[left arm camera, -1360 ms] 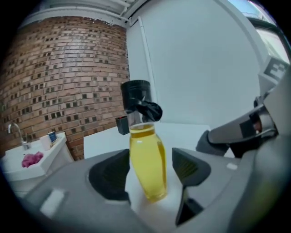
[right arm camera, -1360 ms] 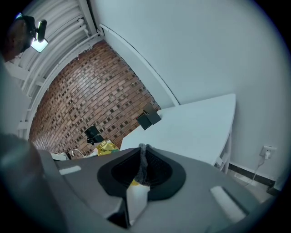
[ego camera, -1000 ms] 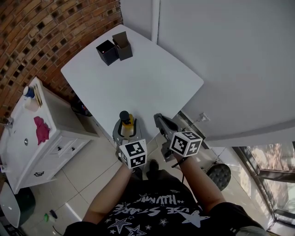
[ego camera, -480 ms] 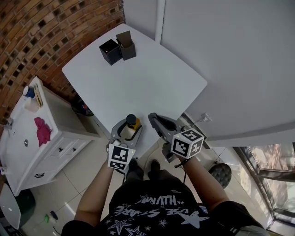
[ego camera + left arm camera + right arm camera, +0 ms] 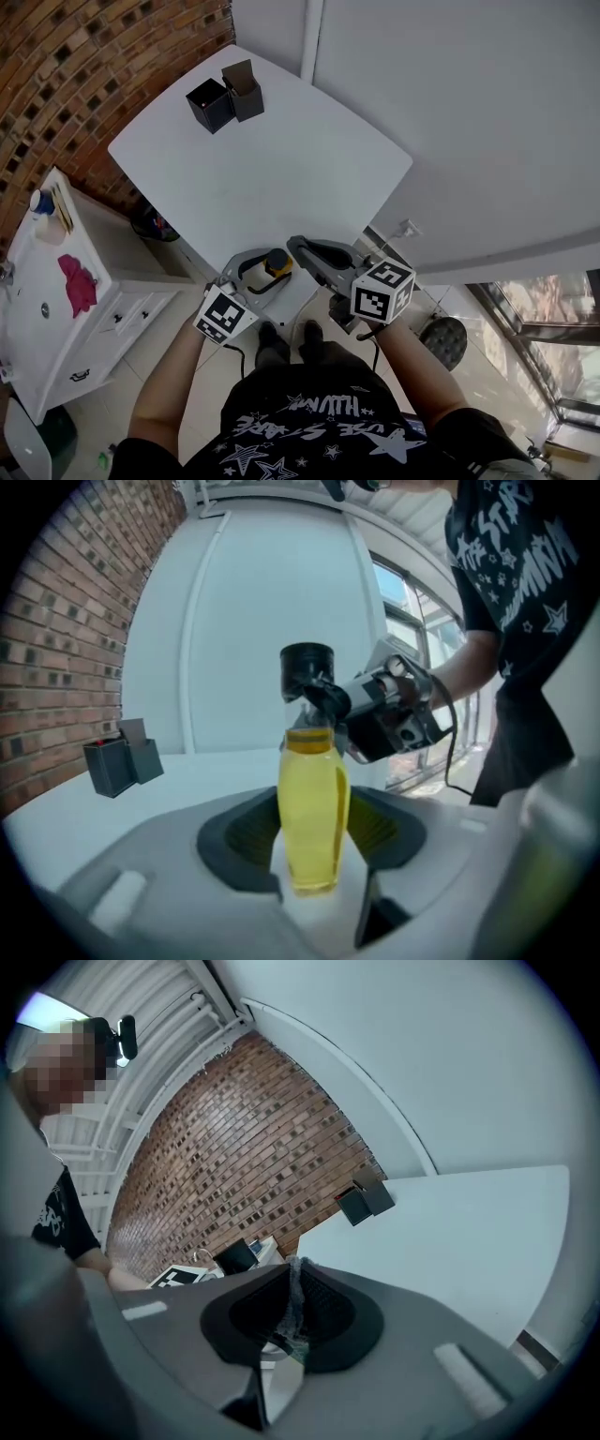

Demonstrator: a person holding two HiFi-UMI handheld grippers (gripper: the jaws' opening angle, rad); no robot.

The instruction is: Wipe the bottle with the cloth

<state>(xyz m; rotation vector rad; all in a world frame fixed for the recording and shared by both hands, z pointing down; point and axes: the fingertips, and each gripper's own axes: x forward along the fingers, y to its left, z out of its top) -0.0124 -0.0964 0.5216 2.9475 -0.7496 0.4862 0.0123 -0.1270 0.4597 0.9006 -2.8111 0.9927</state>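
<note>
I see a white surface (image 5: 281,159) by a brick wall (image 5: 56,56), with two black boxes (image 5: 225,94) at its far corner. My left gripper (image 5: 262,272) jaws have just been closing and squeeze the yellow bottle (image 5: 312,808) at the near edge. My right gripper (image 5: 298,248) jaws pinch the cloth (image 5: 293,1307) tight, near the bottle's cap.

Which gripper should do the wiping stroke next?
Right. The right gripper is shut on the cloth and sits beside the bottle; the left gripper, jaws just closing further, grips that bottle and must steady it.
</note>
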